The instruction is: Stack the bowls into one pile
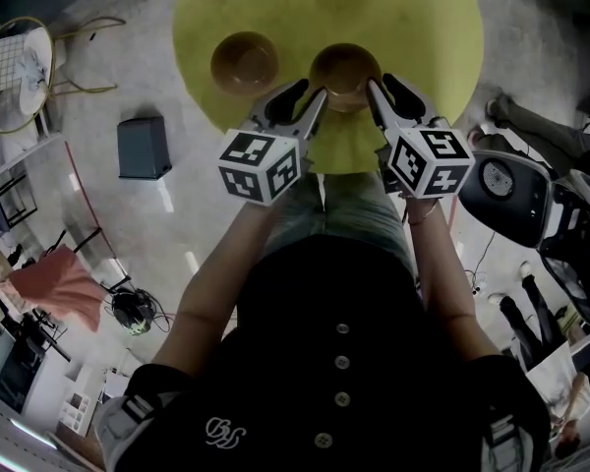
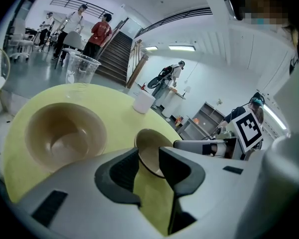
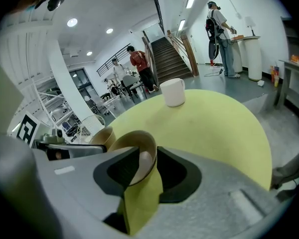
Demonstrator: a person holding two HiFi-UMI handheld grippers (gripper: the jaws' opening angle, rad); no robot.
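Two brown bowls sit unstacked on the round yellow-green table (image 1: 428, 28). The near bowl (image 1: 342, 69) is upright by the table's near edge. The second bowl (image 1: 244, 62) is beside it toward the left edge, upright, with a clear gap between them. My two grippers flank the near bowl, one each side.

My left gripper (image 2: 148, 153) has its jaws apart. The bowl's rim and wall sit in the gap with table showing beside them, so it is not clamped. My right gripper (image 3: 148, 152) also has its jaws apart. It straddles the opposite side of the rim with table visible between bowl and pad, not clamped either.

A white cup (image 3: 173, 92) stands toward the far edge. A clear plastic cup (image 2: 79, 67) stands at the far-left edge.
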